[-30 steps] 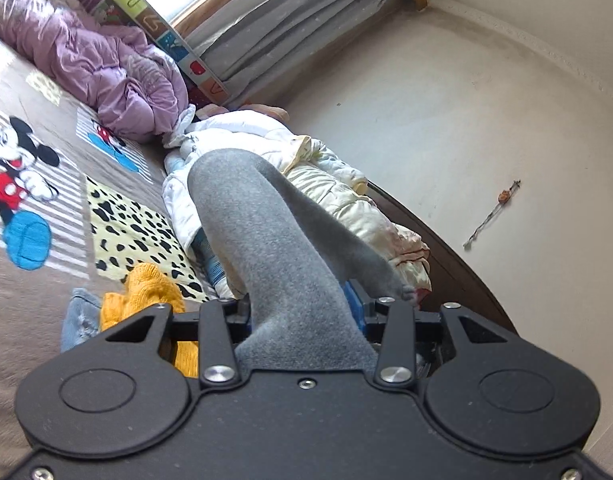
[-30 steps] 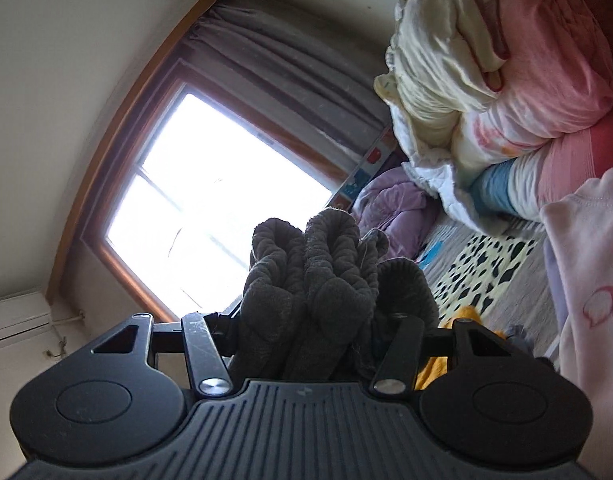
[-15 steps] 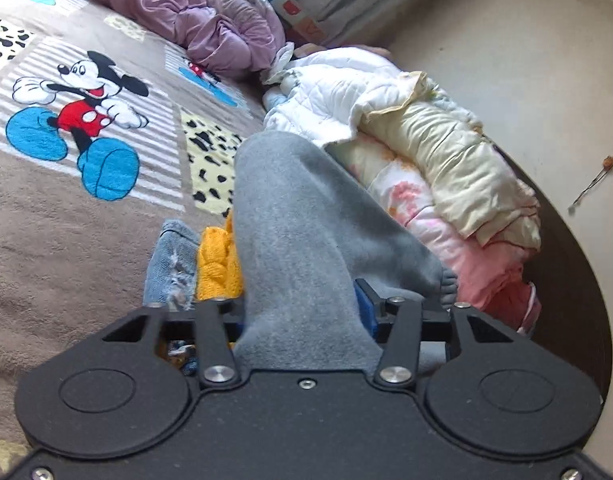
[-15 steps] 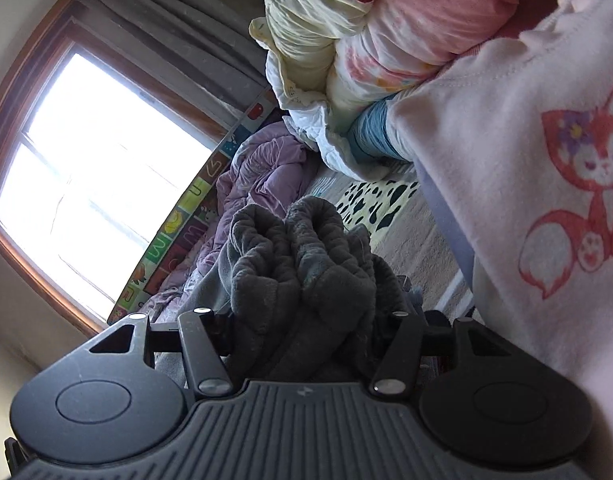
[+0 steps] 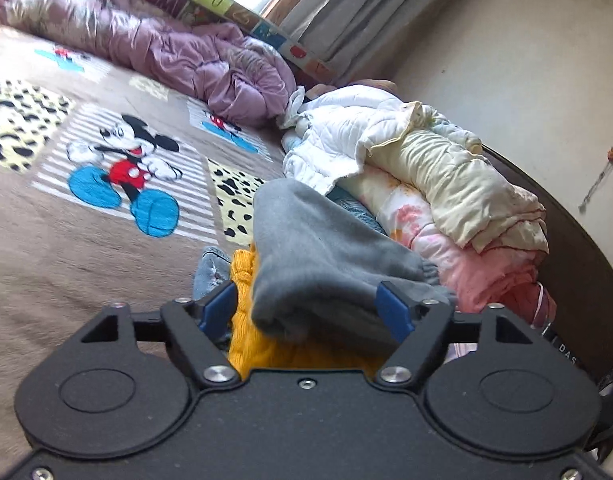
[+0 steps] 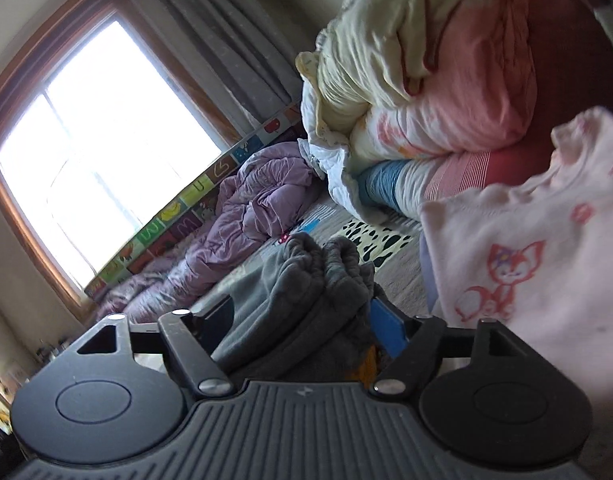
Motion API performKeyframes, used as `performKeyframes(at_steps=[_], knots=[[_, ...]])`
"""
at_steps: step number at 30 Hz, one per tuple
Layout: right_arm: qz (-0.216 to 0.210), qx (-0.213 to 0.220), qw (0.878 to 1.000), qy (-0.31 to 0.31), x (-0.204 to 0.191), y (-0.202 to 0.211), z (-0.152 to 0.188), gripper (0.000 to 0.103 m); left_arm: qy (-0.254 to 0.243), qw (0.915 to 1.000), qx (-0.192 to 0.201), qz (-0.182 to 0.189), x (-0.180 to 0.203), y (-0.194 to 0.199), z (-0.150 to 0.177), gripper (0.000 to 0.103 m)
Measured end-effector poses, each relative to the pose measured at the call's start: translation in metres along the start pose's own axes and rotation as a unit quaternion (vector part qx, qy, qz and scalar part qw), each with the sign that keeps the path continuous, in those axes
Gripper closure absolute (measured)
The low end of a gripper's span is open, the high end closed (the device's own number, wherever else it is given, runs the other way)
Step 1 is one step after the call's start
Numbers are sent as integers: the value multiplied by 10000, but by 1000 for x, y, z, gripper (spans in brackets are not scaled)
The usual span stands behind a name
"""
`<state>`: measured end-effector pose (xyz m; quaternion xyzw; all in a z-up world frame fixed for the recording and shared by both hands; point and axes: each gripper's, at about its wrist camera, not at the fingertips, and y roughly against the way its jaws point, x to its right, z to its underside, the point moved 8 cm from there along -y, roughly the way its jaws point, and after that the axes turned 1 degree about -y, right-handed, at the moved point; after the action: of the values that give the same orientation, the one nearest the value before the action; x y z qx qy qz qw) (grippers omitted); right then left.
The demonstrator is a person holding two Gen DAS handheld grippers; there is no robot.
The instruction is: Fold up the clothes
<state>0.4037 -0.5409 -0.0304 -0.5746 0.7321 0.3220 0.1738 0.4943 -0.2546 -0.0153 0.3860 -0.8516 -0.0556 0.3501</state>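
A folded grey fleece garment point(image 5: 326, 256) lies between the spread fingers of my left gripper point(image 5: 306, 308), resting on a yellow knit piece point(image 5: 246, 320) and blue jeans point(image 5: 208, 272) on the bed. My left gripper is open around it. In the right wrist view the same grey garment point(image 6: 298, 300), with its gathered waistband, sits between the fingers of my right gripper point(image 6: 302, 316), which are also spread open. A blue pad point(image 6: 388, 326) shows clear of the cloth.
The bed has a brown Mickey Mouse blanket point(image 5: 66, 240). A purple quilt point(image 5: 186, 52) lies by the window. A pile of white, cream and pink bedding point(image 5: 426, 184) is at the right. A pink top with a fox print point(image 6: 526, 264) is close on the right.
Both grippers came down to the bed with the grey garment. Both sets of fingers have opened, and the garment now rests on the yellow knit pile.
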Motion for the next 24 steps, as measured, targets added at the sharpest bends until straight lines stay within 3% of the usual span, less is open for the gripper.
performKeyframes(at_steps=[4,7,12,19,24], knots=[[103,-302,9985,453,-15,31,13,15,-345,9991,-50,-236,19,28,10,5],[153,-581,9956,712,-27,52,26,3,-775,9955,-123,-538,36,45,20,1],[298,-888,9900,1053,-43,89,40,0,-1711,9751,-26,-1412,61,74,35,1],[562,-1209,9824,1311,-55,134,54,0,-1916,9712,47,-1413,88,114,52,0],[615,-1255,9800,1419,-62,163,57,0,-1775,9750,42,-1338,100,139,58,0]])
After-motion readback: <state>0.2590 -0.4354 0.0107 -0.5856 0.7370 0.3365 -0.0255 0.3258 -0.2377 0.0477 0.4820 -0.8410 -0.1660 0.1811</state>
